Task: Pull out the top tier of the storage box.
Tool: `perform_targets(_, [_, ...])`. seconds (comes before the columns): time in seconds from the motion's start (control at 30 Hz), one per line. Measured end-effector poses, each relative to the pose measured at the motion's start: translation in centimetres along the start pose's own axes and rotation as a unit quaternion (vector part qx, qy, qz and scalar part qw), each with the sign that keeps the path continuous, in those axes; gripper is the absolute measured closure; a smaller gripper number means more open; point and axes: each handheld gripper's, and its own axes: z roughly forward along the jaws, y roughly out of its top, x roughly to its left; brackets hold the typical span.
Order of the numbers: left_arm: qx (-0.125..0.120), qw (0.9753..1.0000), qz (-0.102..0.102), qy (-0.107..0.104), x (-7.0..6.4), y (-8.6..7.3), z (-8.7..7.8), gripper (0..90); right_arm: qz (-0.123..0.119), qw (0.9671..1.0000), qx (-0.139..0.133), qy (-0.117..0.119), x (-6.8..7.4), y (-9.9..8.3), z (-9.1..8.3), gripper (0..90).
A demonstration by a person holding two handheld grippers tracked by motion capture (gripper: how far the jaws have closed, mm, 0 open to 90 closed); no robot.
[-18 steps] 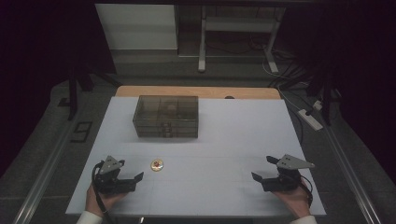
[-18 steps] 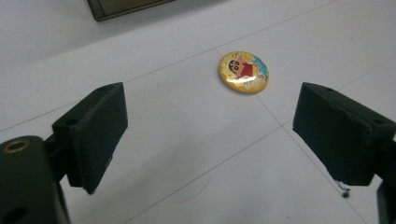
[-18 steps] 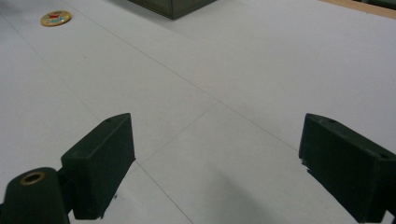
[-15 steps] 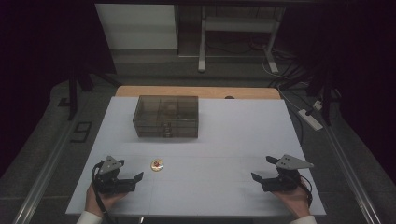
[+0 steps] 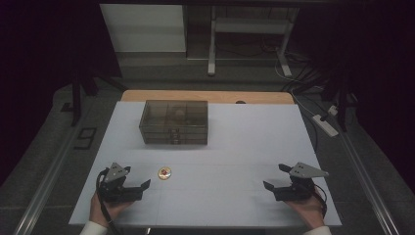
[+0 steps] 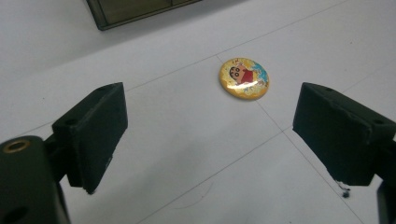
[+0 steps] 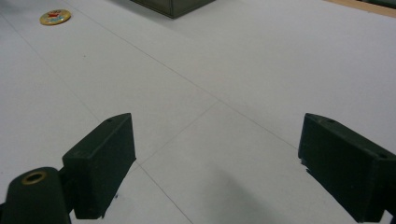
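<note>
A small round badge with a cartoon figure lies flat on the white table, left of centre. In the left gripper view the badge sits ahead of the jaws, a little right of the middle. My left gripper rests near the front left, open and empty, just left of the badge. My right gripper rests near the front right, open with nothing between its jaws. In the right gripper view the badge shows far off at the upper left. A smoky transparent drawer box stands behind the badge.
A wooden strip runs along the table's far edge. Beyond it are a white panel and desk legs in a dark room. A power strip lies on the floor at the right.
</note>
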Motion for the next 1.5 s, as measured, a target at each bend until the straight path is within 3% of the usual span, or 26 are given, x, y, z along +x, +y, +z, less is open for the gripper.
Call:
perform_targets(0.17, [-0.001, 0.9997, 0.015, 0.018, -0.2, 0.3, -0.1, 10.7, 0.001, 1.0, 0.0, -0.005, 0.0, 0.0, 0.0, 11.1])
perform_targets(0.43, [-0.006, 0.999, 0.037, 0.024, -0.7, 0.6, -0.1, 10.8, 0.003, 1.0, 0.002, -0.009, -0.1, -0.1, 0.0, 11.3])
perform_targets(0.53, [-0.011, 0.9976, 0.058, 0.036, -0.9, 0.8, -0.2, 11.1, 0.003, 0.9999, 0.001, -0.01, -0.1, -0.1, 0.0, 11.8])
perform_targets(0.8, [-0.014, 0.9953, 0.086, 0.042, -1.4, 0.9, -0.3, 11.4, 0.003, 1.0, 0.002, -0.009, -0.1, -0.1, 0.0, 12.1])
perform_targets(1.07, [-0.014, 0.9936, 0.098, 0.053, -1.3, 1.0, -0.1, 11.4, 0.006, 0.9999, -0.002, -0.007, -0.2, -0.1, 0.0, 12.2])
perform_targets(1.43, [-0.013, 0.989, 0.136, 0.056, -1.7, 1.5, -0.2, 12.1, 0.008, 1.0, 0.001, -0.003, -0.2, -0.1, 0.2, 12.1])
perform_targets(1.5, [-0.011, 0.9863, 0.153, 0.062, -2.0, 1.6, -0.1, 12.4, 0.008, 1.0, 0.001, -0.004, -0.1, -0.1, 0.2, 12.2])
